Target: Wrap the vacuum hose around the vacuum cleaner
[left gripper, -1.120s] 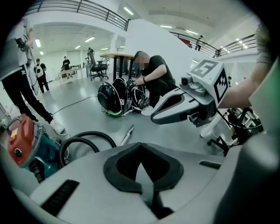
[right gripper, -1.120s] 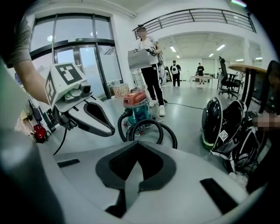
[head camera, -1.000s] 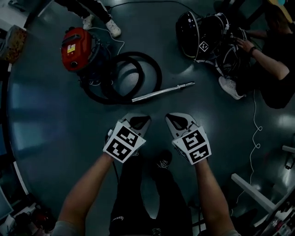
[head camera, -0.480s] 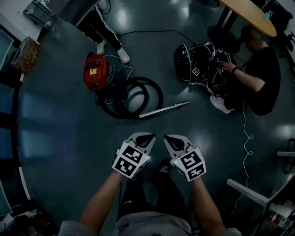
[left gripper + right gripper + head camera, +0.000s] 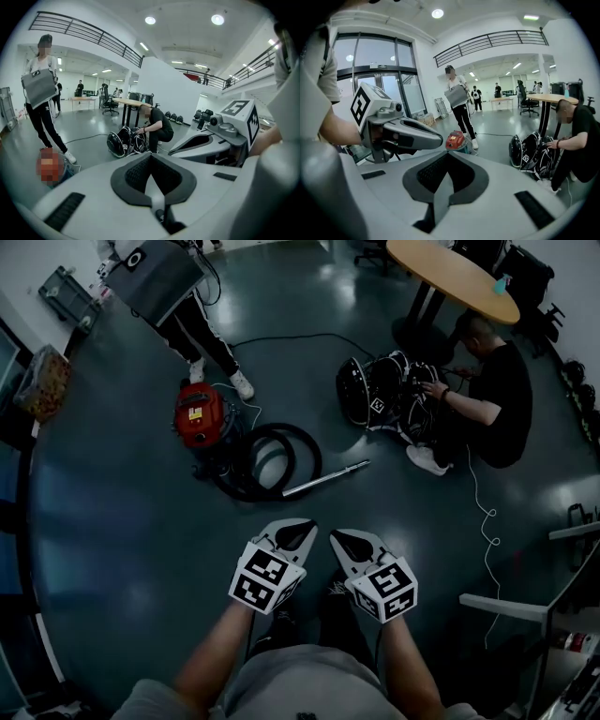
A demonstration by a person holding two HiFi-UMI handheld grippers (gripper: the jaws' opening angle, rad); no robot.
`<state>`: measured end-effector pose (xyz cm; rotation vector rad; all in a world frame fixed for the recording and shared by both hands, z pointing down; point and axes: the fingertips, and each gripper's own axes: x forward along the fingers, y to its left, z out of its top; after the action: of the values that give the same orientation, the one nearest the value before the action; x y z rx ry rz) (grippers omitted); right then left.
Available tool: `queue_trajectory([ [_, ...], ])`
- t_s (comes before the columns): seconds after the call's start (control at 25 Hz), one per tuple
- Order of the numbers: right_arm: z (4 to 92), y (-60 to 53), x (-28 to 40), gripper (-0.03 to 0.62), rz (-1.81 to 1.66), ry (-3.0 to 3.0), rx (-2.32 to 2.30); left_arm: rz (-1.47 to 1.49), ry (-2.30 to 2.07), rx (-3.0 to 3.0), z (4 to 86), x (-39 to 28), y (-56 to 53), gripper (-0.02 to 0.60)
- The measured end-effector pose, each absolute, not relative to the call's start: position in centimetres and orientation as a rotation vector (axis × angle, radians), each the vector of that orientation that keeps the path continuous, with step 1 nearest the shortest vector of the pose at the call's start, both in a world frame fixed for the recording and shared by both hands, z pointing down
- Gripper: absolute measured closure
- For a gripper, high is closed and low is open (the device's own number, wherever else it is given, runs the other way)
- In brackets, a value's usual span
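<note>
The red vacuum cleaner (image 5: 199, 415) stands on the dark floor, far ahead and to the left of both grippers. Its black hose (image 5: 314, 461) lies in a loose coil on the floor beside it, and the metal wand (image 5: 326, 479) stretches out to the right. My left gripper (image 5: 298, 533) and right gripper (image 5: 339, 541) hang side by side in the air, high above the floor and well short of the hose. Both are shut with nothing in them. The right gripper view shows the vacuum cleaner (image 5: 455, 139) beyond the left gripper (image 5: 435, 138).
A crouching person (image 5: 487, 404) handles black helmets and bags (image 5: 375, 395) at the right. Another person (image 5: 187, 320) with a grey bag stands just behind the vacuum. A round wooden table (image 5: 450, 277) stands at the back. A white cable (image 5: 487, 540) trails over the floor at right.
Both grippers have risen together with the head view, so the vacuum, hose and wand look smaller and farther below. The jaws stayed shut and empty.
</note>
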<state>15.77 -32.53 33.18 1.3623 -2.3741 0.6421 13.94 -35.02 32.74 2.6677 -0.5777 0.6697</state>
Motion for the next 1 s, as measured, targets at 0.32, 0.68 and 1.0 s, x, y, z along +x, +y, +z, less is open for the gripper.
queue_trajectory([
  [0.32,24.6,-30.8,11.6,0.591,0.525,-2.447,1.506,0.536,-0.545,2.807,24.8,11.0,-33.4,0.575],
  [0.68,15.8,-29.1,10.1,0.591,0.296,-2.524,1.667,0.333,-0.549,2.936,16.6,8.4,-31.2,0.575],
  [1.0,11.8,-27.7,7.5,0.591,0.173,-2.575,1.687,0.257,-0.545,3.013,12.8,6.6,-29.6,0.575],
])
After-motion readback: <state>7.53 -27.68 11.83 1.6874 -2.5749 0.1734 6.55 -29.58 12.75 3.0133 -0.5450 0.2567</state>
